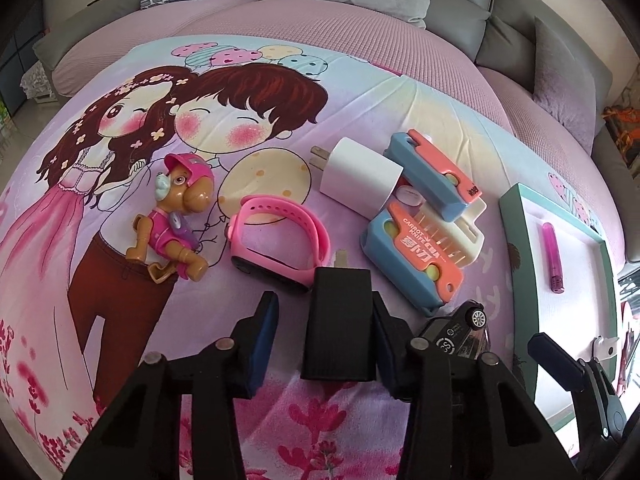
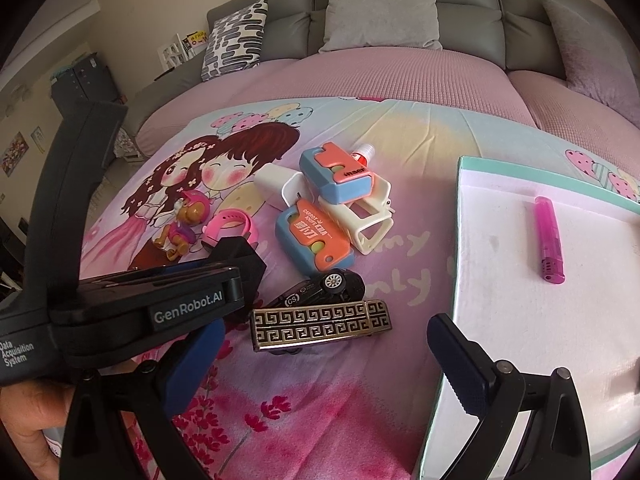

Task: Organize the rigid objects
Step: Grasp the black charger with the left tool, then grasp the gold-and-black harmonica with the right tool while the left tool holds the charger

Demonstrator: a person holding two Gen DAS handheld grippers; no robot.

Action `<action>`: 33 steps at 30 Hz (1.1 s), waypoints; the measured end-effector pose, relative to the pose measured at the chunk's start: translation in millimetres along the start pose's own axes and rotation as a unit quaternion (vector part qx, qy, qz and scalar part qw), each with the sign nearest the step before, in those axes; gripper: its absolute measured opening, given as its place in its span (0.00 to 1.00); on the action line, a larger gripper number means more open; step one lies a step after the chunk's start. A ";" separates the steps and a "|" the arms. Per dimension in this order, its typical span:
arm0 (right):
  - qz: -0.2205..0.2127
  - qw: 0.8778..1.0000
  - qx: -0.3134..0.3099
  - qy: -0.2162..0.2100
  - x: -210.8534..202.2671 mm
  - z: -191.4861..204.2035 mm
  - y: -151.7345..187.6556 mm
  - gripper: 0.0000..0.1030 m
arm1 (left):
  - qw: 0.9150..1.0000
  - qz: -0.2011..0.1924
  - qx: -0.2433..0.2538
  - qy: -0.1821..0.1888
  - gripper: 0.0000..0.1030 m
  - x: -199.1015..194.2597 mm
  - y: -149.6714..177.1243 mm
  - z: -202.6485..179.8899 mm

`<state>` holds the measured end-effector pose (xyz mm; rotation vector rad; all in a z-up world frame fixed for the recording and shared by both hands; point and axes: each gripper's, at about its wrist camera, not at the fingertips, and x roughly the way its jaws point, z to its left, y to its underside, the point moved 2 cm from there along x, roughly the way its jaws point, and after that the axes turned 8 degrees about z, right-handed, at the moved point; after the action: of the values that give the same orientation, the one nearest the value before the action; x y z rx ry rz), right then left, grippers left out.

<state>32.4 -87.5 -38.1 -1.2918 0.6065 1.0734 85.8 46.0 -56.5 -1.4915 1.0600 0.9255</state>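
The left gripper (image 1: pixel 326 330) is reaching down over a bed sheet printed with a cartoon couple (image 1: pixel 224 120), and a black rectangular plug adapter (image 1: pixel 340 324) is standing between its blue pads. The right-hand pad (image 1: pixel 382 344) is lying against the adapter's side, while a narrow gap is showing between the left-hand pad (image 1: pixel 266 340) and the adapter, so the jaws are partly closed around it and not yet squeezing it from both sides. Just beyond the adapter a pink rubber watch strap (image 1: pixel 280 236) is lying, and to its left a brown toy puppy in a pink outfit (image 1: pixel 176 220) is lying on its side. A white cube charger (image 1: pixel 360 174) is resting against two blue-and-orange plastic carrot knife toys (image 1: pixel 416 256), which are lying over a cream plastic frame (image 2: pixel 372 216). A small black toy car (image 1: pixel 460 328) is lying just beside the left gripper's right finger. In the right wrist view, a bronze metal bar with a Greek key pattern (image 2: pixel 320 326) is lying close in front of the car. The right gripper (image 2: pixel 324 368) is hanging wide open and is holding nothing, with its right finger over the edge of a white tray with a teal rim (image 2: pixel 500 320). A pink translucent lighter (image 2: pixel 548 240) is lying inside this tray, well apart from the other things.
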 end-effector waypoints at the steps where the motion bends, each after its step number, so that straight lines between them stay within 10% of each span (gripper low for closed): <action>1: 0.000 1.000 0.001 -0.002 0.1 -0.3 0.0 0.99 | 1.000 -0.002 0.001 0.001 0.38 -0.7 -0.1 -0.5; 33: 0.000 0.997 0.009 -0.071 13.3 -4.7 -6.1 0.92 | 0.999 -0.009 -0.024 -0.022 0.30 -4.2 1.0 20.5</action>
<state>44.3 -87.7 -47.8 -1.1881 0.5071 1.1466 83.1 66.8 -56.2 -1.5119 0.9973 0.9723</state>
